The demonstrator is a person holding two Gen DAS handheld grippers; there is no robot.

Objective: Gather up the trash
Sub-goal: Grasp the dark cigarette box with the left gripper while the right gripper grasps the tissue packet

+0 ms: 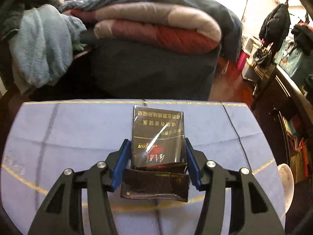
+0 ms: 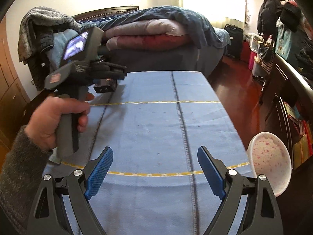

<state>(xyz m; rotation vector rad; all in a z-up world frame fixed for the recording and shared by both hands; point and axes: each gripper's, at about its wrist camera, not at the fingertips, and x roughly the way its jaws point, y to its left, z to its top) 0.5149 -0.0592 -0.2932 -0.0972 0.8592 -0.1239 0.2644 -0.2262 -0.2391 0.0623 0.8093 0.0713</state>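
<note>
Left gripper (image 1: 157, 156) clamped on a dark cigarette pack (image 1: 156, 137), flip lid hanging open, near the blue table's (image 2: 148, 129) far left edge. Right gripper (image 2: 155, 168) spread wide and empty over clear cloth; pink-speckled bowl (image 2: 269, 160) overhanging the right edge.

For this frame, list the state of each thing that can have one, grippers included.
Left gripper: shut on the cigarette pack, pads on its two sides.
Cigarette pack: dark, in clear wrap, lid flipped open toward the camera, held over the blue cloth.
Right gripper: open, nothing between its pads.
Bowl: white with pink specks, tilted, looks empty, at the table's right edge.
Quilt: folded on the bed.
</note>
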